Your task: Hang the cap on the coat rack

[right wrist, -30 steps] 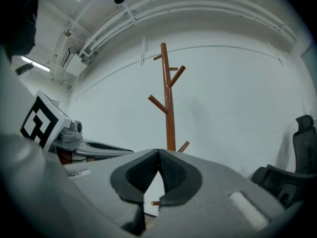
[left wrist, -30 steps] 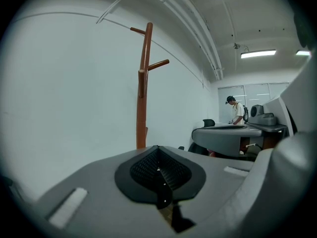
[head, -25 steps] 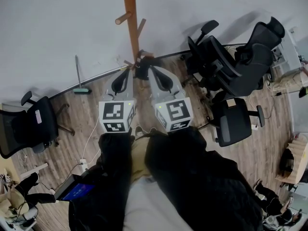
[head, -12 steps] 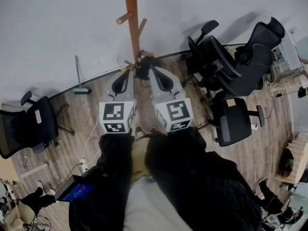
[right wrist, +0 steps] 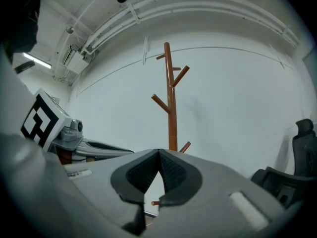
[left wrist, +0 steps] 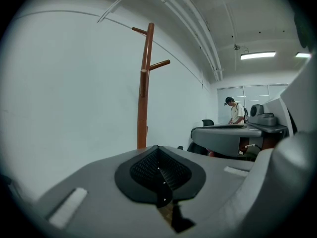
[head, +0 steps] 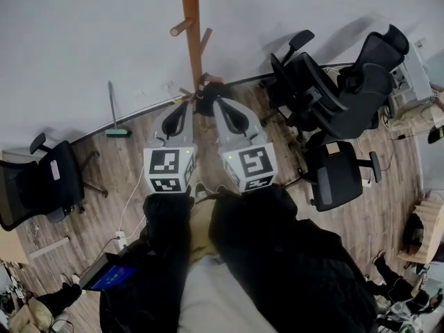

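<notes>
You're holding the left gripper (head: 188,104) and right gripper (head: 217,102) side by side, both clenched on nothing, tips aiming at the coat rack (head: 192,33) by the wall (head: 83,40). A dark shape (head: 212,90) is showing by its foot — cap or not, I cannot tell

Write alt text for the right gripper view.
A wooden coat rack stands ahead against a white wall, its visible pegs bare, seen over the right gripper, whose jaws touch at their tips. The left gripper shows at the left edge, a black office chair at the right.
</notes>
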Available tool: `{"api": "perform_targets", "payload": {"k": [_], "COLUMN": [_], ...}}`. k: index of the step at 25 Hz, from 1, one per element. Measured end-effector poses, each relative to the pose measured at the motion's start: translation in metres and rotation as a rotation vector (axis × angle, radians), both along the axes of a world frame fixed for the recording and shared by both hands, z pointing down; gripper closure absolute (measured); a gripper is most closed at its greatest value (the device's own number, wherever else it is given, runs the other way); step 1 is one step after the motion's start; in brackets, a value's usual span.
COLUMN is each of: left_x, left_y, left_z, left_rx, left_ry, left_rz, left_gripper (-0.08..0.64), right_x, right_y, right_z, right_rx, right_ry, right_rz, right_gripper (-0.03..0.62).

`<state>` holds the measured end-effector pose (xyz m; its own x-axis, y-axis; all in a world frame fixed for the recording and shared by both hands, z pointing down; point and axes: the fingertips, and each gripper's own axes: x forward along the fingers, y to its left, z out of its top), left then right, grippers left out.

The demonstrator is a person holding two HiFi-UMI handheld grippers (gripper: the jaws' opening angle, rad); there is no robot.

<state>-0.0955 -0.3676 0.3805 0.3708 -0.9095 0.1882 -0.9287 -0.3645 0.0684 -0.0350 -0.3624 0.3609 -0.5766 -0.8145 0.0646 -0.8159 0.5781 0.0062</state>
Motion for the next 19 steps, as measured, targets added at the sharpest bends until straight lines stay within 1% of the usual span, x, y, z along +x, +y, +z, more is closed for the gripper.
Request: {"api": "perform_targets", "payload": {"k": [9, 19], "left_x": [0.0001, 0.0013], "left_y": [0.0003, -0.0003], "left_z": [0.0000, 0.0029], "left_rx": [0.002, -0.001], "left_ry": [0.018, 0.013], "left_rz": [0.011, 0.022], "left_gripper": [0.558, 0.558], "right_x": [-0.0013, 0.0008], "right_y": [0.0015, 0.0013], "right_z": [0.0020, 0.0034], "right_rx": [-0.006, -0.006], "right_ry": [-0.003, -0.001], "right_rz": [0.012, 0.022], "right_gripper": [0.597, 0.597]}}
